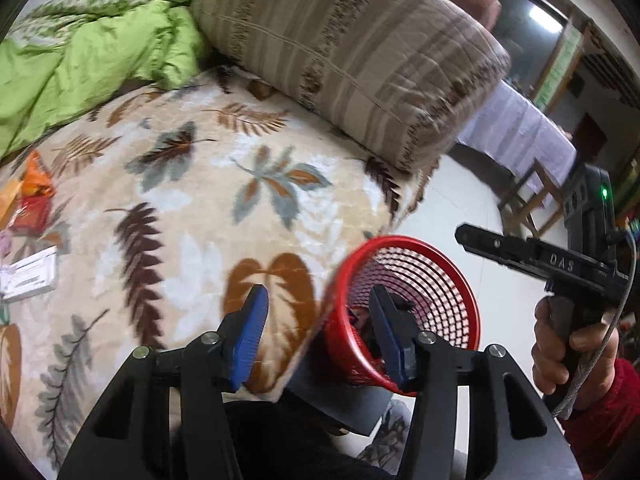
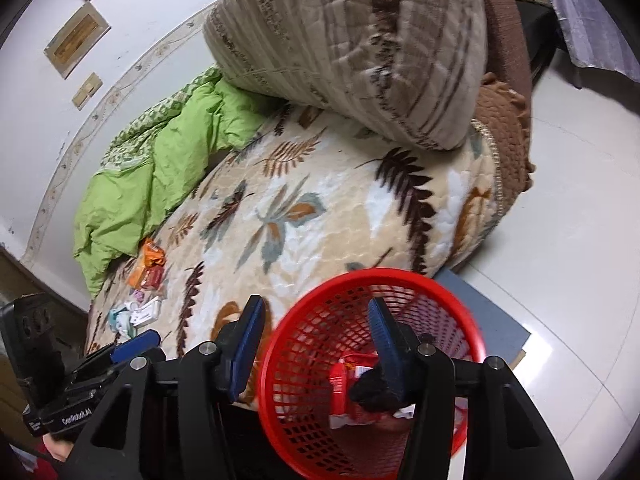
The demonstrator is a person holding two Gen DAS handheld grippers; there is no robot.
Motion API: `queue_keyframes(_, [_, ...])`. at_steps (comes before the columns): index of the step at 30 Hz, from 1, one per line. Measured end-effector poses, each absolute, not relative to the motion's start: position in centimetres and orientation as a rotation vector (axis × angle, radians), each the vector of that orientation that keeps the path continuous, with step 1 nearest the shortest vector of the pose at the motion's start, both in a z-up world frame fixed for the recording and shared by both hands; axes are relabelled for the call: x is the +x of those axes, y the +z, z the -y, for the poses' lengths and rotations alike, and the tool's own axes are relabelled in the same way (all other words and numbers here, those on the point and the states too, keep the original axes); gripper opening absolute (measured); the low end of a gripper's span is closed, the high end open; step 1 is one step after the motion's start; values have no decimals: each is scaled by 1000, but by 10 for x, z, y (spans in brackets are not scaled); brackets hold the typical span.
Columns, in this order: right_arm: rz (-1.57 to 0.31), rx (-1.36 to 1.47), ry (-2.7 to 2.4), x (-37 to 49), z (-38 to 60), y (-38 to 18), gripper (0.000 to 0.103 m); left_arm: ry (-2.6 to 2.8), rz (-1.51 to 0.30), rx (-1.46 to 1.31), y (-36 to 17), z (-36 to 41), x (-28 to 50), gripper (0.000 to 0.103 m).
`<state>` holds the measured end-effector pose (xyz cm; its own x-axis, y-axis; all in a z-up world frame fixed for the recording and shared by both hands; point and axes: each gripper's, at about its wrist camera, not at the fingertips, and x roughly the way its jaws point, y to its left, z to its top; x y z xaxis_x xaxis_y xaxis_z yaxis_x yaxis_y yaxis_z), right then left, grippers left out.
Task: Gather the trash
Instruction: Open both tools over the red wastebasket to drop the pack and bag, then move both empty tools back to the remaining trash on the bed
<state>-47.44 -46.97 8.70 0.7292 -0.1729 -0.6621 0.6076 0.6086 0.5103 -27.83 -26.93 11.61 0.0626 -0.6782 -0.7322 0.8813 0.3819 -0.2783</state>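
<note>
Both grippers are hanging over the near edge of the bed (image 2: 360, 208), which is covered in a fluffy cream blanket with big brown, rust and grey-blue leaf prints. The left gripper (image 1: 316, 332) has its ribbed blue pads set partly apart with nothing pinched between them; the red basket's rim just sits behind that gap. The right gripper (image 2: 314, 340) is the same: jaws about half spread, holding nothing.

The red basket (image 2: 304, 420) is a round plastic mesh bin with a smooth solid rim, standing off the bed's near edge on the pale glossy floor (image 2: 580, 240), partly over a flat grey mat (image 2: 480, 312). There's already stuff in the bottom: a red-and-white wrapper (image 2: 344, 384) and something dark and lumpy I can't make out.

The remaining trash (image 2: 144, 288) is a small heap near the bed's left edge: crinkly orange and red packets, a flat white carton, some pale crumpled bits. Beyond it there's a rumpled shiny green quilt (image 2: 160, 168), and a fat quilted beige-and-brown striped bolster (image 2: 360, 48) sits at the far end.
</note>
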Motion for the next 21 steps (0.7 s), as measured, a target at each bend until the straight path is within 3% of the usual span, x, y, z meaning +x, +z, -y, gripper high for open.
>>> queue_keyframes(10, [-646,747,-262,-394,428,89,56,-999,-880,147,130,197,-218,54])
queue_keyframes(21, [-718,614,-50,-294,361,95,56,-764,-925,10,107,101,-160,55])
